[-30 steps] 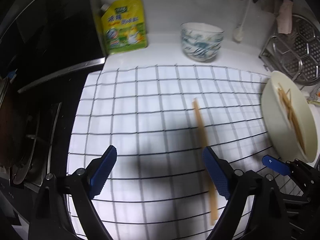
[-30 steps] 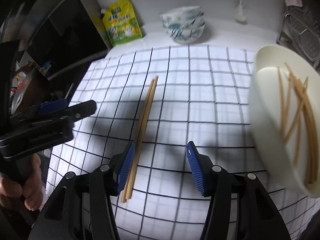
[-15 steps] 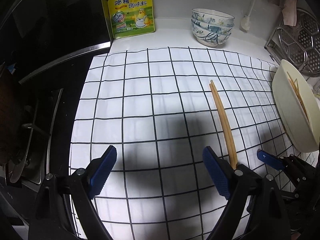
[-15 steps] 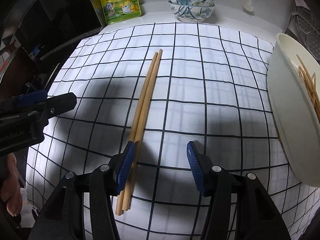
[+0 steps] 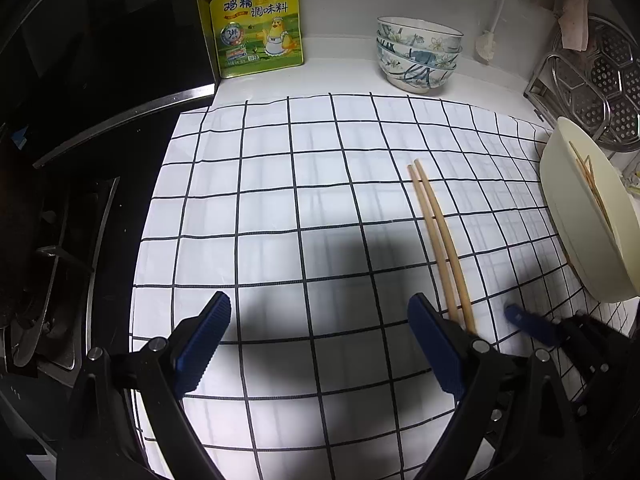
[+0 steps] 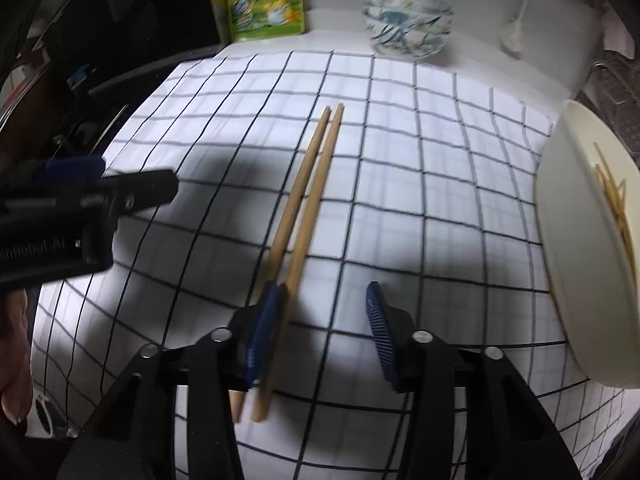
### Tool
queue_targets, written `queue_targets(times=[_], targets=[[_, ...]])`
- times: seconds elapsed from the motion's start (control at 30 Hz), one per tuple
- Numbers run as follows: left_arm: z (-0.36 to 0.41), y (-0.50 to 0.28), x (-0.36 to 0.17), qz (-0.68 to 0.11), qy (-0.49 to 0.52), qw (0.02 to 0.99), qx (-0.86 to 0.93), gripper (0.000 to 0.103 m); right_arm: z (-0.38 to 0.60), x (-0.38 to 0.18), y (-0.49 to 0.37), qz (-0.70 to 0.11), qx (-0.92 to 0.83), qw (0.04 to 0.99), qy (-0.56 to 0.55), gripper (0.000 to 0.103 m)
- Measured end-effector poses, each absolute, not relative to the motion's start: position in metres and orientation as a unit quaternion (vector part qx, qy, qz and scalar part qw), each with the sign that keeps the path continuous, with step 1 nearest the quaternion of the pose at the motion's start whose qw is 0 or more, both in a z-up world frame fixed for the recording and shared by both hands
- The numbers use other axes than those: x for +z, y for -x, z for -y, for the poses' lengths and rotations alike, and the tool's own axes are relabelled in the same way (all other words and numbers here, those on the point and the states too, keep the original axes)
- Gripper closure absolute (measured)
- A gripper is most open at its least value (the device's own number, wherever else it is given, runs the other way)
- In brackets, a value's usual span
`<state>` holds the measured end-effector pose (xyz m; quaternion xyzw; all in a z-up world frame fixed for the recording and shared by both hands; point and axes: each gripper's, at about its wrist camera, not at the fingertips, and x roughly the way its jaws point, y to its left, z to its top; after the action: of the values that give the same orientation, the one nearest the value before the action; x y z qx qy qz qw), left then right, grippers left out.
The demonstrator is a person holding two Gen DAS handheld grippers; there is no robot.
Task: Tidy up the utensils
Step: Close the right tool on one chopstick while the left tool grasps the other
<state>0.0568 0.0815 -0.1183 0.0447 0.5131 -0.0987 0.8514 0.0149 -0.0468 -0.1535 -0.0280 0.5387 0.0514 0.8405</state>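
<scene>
Chopstick pair (image 6: 308,232) lies side by side on checked cloth (image 5: 280,200), frame centre. Right gripper (image 6: 320,320) closing, pair just inside left pad, not yet clamped. Left gripper (image 5: 320,344) wide, empty. More chopsticks remain in cream bowl (image 6: 576,264), right edge. Sorting looks barely begun.

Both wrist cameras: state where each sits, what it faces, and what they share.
Left wrist: on the left gripper, tilted down at the checked cloth; jaws wide apart, holding nothing.
Right wrist: on the right gripper, facing down; jaws closing around the chopsticks; fingers at the left edge.
Shared: chopsticks, cloth, cream bowl.
</scene>
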Motion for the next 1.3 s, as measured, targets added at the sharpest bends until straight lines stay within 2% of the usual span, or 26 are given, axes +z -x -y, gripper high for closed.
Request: queue_targets(times=[0.07,0.17,0.77,0.83,0.9,0.93,1.2,1.23,1.3], targets=[[-0.081,-0.057,-0.118,-0.512,-0.043,0.852,-0.099,0.014,0.044,-0.153,-0.012,-0.533,0.054,0.843,0.04,0.072],[-0.078,-0.056,-0.119,-0.512,-0.041,0.852,-0.101,0.014,0.047,-0.153,-0.011,-0.533,0.059,0.844,0.035,0.096],[-0.017,-0.046,-0.155,-0.531,-0.066,0.837,-0.112,0.014,0.121,-0.151,0.012,-0.534,0.004,0.845,-0.03,0.097],[-0.016,-0.046,-0.159,-0.533,-0.065,0.837,-0.107,0.014,0.125,-0.15,0.013,-0.534,0.005,0.845,-0.035,0.094],[-0.016,-0.046,-0.162,-0.532,-0.068,0.838,-0.1,0.012,0.129,-0.147,0.013,-0.528,0.001,0.848,-0.042,0.065],[-0.015,-0.046,-0.162,-0.529,-0.068,0.84,-0.098,0.012,0.13,-0.145,0.012,-0.523,-0.002,0.851,-0.043,0.063],[-0.011,-0.046,-0.162,-0.524,-0.065,0.845,-0.088,0.01,0.127,-0.152,-0.005,-0.53,-0.007,0.848,-0.019,0.063],[-0.01,-0.046,-0.162,-0.523,-0.066,0.845,-0.088,0.011,0.126,-0.153,-0.006,-0.529,-0.008,0.849,-0.015,0.063],[-0.008,-0.044,-0.161,-0.519,-0.065,0.847,-0.093,0.019,0.12,-0.154,-0.007,-0.524,-0.006,0.851,0.004,0.063]])
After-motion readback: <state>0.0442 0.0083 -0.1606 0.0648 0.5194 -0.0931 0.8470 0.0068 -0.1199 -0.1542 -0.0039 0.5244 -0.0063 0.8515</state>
